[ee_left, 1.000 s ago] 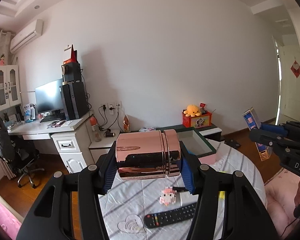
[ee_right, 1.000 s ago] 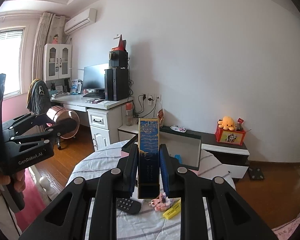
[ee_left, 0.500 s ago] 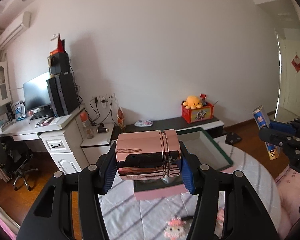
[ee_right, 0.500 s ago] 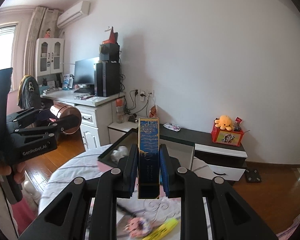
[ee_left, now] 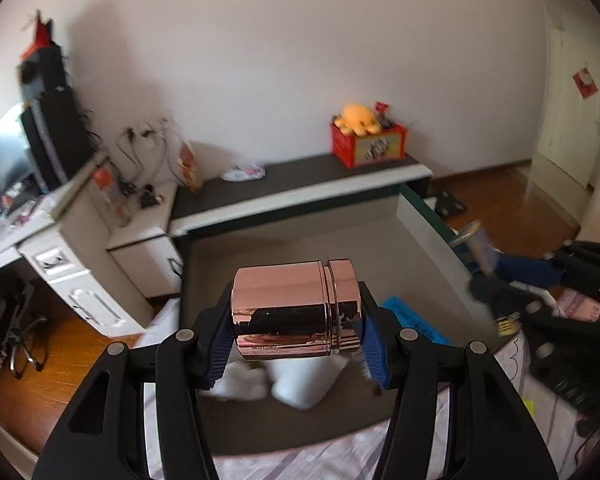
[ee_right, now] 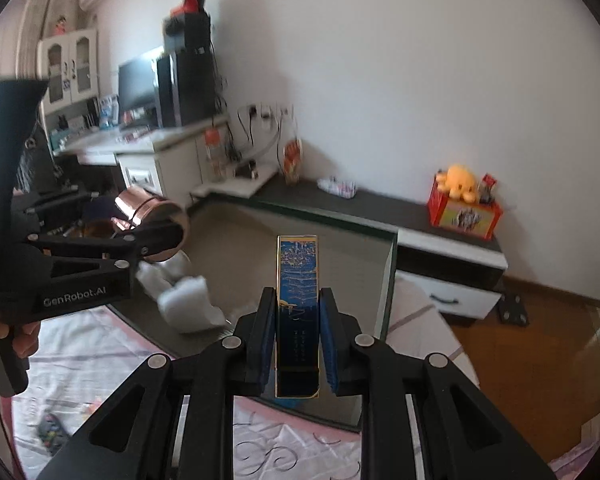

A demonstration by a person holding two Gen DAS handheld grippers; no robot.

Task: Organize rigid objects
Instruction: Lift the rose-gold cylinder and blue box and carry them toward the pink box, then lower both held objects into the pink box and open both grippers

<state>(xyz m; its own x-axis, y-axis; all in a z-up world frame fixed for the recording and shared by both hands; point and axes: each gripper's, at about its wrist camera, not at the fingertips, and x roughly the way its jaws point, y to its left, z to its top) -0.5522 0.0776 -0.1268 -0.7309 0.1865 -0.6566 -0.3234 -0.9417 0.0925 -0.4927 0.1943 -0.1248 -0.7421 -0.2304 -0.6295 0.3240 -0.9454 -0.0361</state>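
Risk notes, both hands loaded over the box.

L hand-held gripper (ee_left: 296, 320): clamped on rose-gold metal canister (ee_left: 296, 312), held sideways, lid end toward 3 o'clock, blue pads on its two end faces. Canister hangs above open grey-lined storage box (ee_left: 408, 216), over white soft items (ee_left: 296, 384) lying at box's 6 o'clock side. R hand-held gripper (ee_right: 298, 340): clamped on tall dark-blue carton w/ gold print (ee_right: 298, 304), upright, held by its narrow sides, above box's near edge at 6 o'clock in R wrist view.

What could go wrong (judgement):
- Canister is polished and round, grip is on the ends only. Could rotate or slide out if pads ease unevenly; a drop from this height onto the white items may bounce or roll it against the box wall.
- Lid seam sits close to the R-side pad; squeeze load there might pop or shift the lid. Can't tell if lid is screwed on.
- Carton is tall, thin, top-heavy. Released upright it prob. tips over; better laid flat or leaned on a wall.
- Both grippers near each other over same box: in L wrist view the other gripper sits at 3 o'clock by the box's R wall. Collision likely if both descend at once. Go one at a time.
- Blue flat item (ee_left: 414, 320) already in box at 4 o'clock from canister; landing on it would leave canister rocking.
- Frames blurred, so clearance to box rim is uncertain.
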